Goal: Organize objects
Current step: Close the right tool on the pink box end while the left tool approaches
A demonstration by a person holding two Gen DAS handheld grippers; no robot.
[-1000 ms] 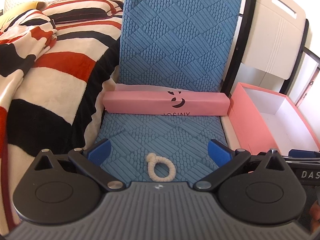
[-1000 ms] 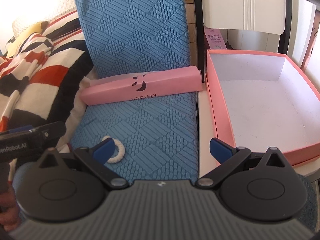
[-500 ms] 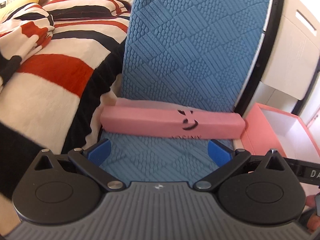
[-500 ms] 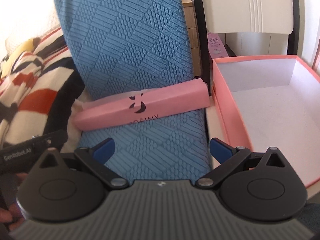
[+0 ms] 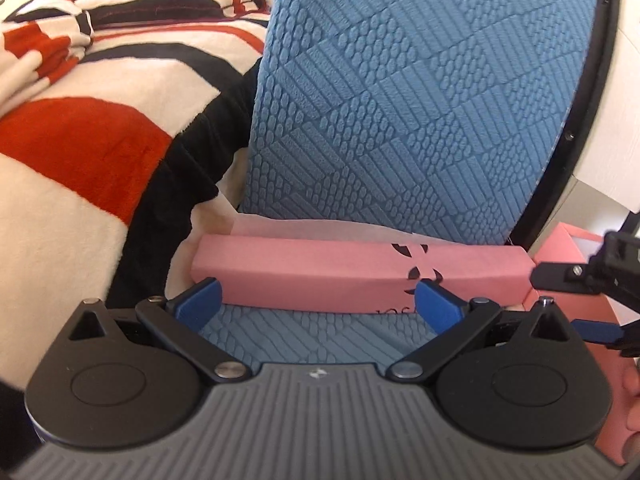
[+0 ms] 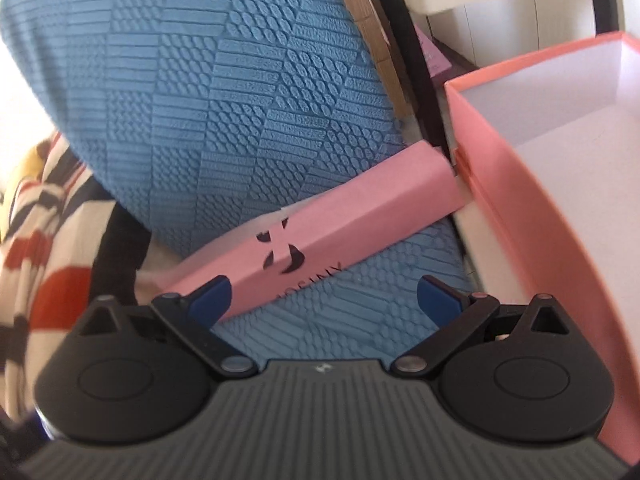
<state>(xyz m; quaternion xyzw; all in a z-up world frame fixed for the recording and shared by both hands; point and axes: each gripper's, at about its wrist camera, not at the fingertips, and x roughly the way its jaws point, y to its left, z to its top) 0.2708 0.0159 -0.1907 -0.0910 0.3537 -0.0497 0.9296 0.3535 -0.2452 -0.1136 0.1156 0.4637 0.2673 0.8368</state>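
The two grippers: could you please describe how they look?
The left gripper and right gripper look alike: blue finger pads on black linkage arms with silver pivot pins, round black side discs, and a ribbed grey body bearing a small white mark. No cables or sleeves show.

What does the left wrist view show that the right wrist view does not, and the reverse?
Only the left wrist view: the right tool reaching in from the right edge, and a broad stretch of the striped blanket.

Only the right wrist view: the white inside of the open pink box, and the right tool's own open fingers.

Both: the long pink lid lying on the blue seat cover against the backrest, its right end beside the box.
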